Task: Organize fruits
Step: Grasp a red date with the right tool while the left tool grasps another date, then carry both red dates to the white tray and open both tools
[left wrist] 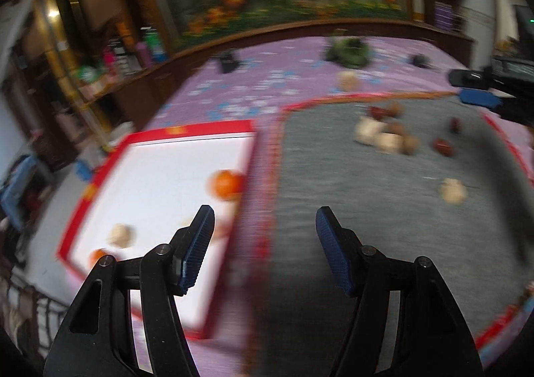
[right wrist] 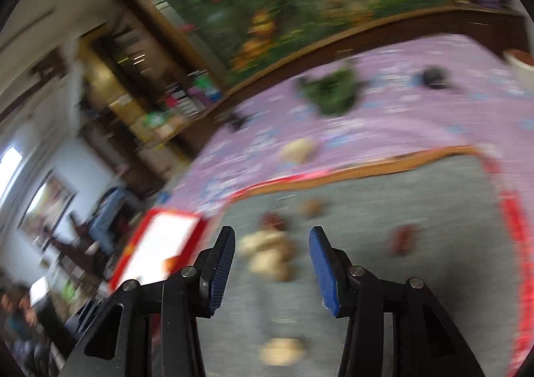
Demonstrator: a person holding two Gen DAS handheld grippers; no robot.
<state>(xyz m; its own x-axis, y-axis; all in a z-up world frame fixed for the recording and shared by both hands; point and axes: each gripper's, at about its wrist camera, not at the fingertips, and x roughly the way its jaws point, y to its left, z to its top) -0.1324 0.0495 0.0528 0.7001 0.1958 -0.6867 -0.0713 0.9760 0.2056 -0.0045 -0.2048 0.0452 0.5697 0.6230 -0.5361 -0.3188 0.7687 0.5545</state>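
— Grey mat (left wrist: 383, 227), red-edged, lies under and ahead of the left gripper (left wrist: 265, 223). State of that gripper?

— Jaws wide apart, nothing between them. It hangs above the mat's left edge.

— Fruit relative to it?

— A cluster of pale and brown fruits (left wrist: 383, 136) lies ahead and to its right on the mat; dark red ones (left wrist: 444, 146) just beyond, one pale fruit (left wrist: 453, 190) alone, nearer, on the right. All blurred; kinds cannot be told.

— To its left?

— White tray (left wrist: 160, 183) with a red rim, beside the mat. An orange (left wrist: 227, 184) lies on it close ahead of the left finger; a pale fruit (left wrist: 121, 235) and a second orange one (left wrist: 98, 255) lie further left.

— Right gripper (right wrist: 272, 253)?

— Also wide, holding nothing. The pale cluster (right wrist: 267, 253) sits on the mat (right wrist: 417, 210) directly ahead, between its fingers in view; touching or not, I cannot tell. A red fruit (right wrist: 404, 240) lies to its right, another pale one (right wrist: 283, 350) beneath it.

— Underneath everything?

— Purple bedspread (left wrist: 267, 83).
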